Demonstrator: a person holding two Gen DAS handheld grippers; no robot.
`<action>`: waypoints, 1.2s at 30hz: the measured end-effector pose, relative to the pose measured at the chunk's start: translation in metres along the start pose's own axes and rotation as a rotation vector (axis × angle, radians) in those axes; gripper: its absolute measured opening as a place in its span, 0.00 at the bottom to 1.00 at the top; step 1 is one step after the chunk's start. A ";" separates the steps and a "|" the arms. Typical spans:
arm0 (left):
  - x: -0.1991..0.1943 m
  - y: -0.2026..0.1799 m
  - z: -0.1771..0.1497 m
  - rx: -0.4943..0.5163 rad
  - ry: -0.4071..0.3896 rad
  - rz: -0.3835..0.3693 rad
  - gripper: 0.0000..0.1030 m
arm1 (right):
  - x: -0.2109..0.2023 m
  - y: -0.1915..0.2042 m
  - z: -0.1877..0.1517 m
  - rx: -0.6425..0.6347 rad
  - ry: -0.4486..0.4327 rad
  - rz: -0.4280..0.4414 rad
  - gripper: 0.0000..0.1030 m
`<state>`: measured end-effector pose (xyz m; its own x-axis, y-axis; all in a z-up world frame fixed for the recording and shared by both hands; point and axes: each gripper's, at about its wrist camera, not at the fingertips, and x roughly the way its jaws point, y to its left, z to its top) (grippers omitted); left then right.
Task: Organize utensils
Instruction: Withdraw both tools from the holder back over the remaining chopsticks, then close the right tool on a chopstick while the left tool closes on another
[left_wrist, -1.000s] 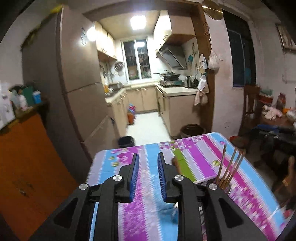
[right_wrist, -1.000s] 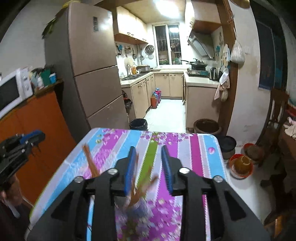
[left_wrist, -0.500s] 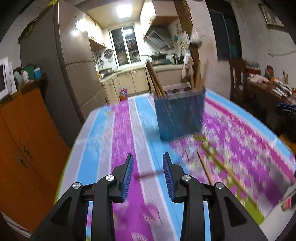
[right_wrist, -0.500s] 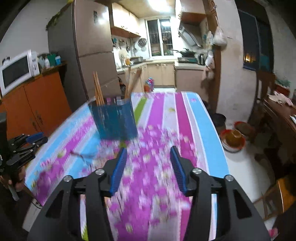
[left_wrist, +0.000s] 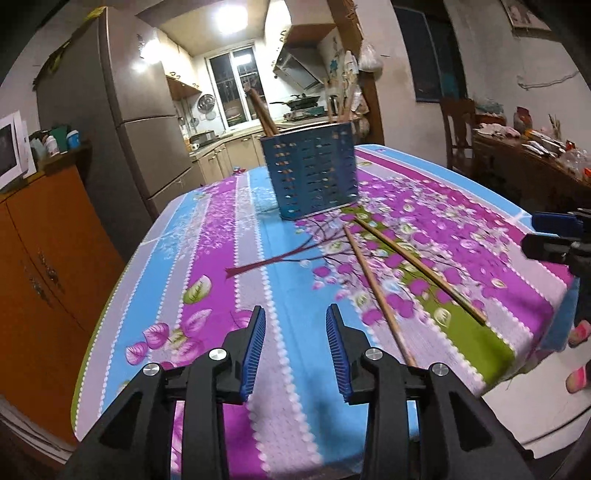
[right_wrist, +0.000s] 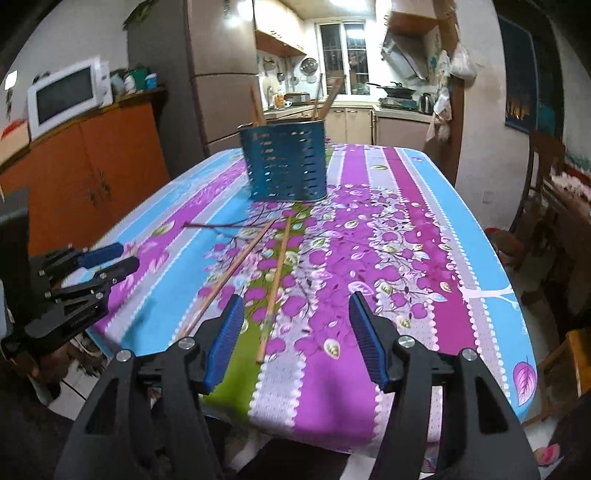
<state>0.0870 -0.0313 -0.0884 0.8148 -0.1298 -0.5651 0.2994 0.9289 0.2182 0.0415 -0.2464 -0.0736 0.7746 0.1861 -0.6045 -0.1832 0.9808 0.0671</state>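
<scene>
A blue perforated utensil holder (left_wrist: 311, 170) (right_wrist: 285, 163) stands upright on the flowered tablecloth with several wooden chopsticks (left_wrist: 263, 114) sticking out of it. Two loose chopsticks (left_wrist: 376, 288) (right_wrist: 275, 275) lie on the cloth in front of it. My left gripper (left_wrist: 295, 325) hovers low over the near edge, left of the loose chopsticks, its jaws opening with nothing between them. My right gripper (right_wrist: 295, 314) hangs over the near edge, jaws opening wide, and the near end of one chopstick lies below the gap, untouched. Each gripper shows at the edge of the other's view.
The table (left_wrist: 221, 236) (right_wrist: 424, 229) has a near edge just below both grippers. An orange cabinet (right_wrist: 92, 162) with a microwave (right_wrist: 66, 96) stands on the left, a tall fridge (left_wrist: 122, 122) behind it. A wooden chair (left_wrist: 458, 129) and a cluttered side table stand on the right.
Both grippers have pulled back from above the holder and sunk toward the near table edge. Their jaws have widened, the right more. The two loose chopsticks now lie in view on the cloth.
</scene>
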 end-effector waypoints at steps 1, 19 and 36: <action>-0.001 -0.002 -0.001 0.002 0.001 -0.003 0.37 | 0.000 0.005 -0.002 -0.028 -0.001 -0.014 0.57; -0.006 -0.053 -0.043 0.080 -0.070 -0.035 0.40 | -0.003 0.053 -0.054 -0.234 -0.093 -0.105 0.44; 0.013 -0.079 -0.060 0.104 -0.116 -0.082 0.25 | 0.035 0.044 -0.070 -0.176 -0.056 -0.029 0.24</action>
<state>0.0441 -0.0854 -0.1612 0.8357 -0.2482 -0.4898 0.4119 0.8733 0.2601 0.0181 -0.2011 -0.1476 0.8126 0.1653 -0.5589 -0.2593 0.9614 -0.0925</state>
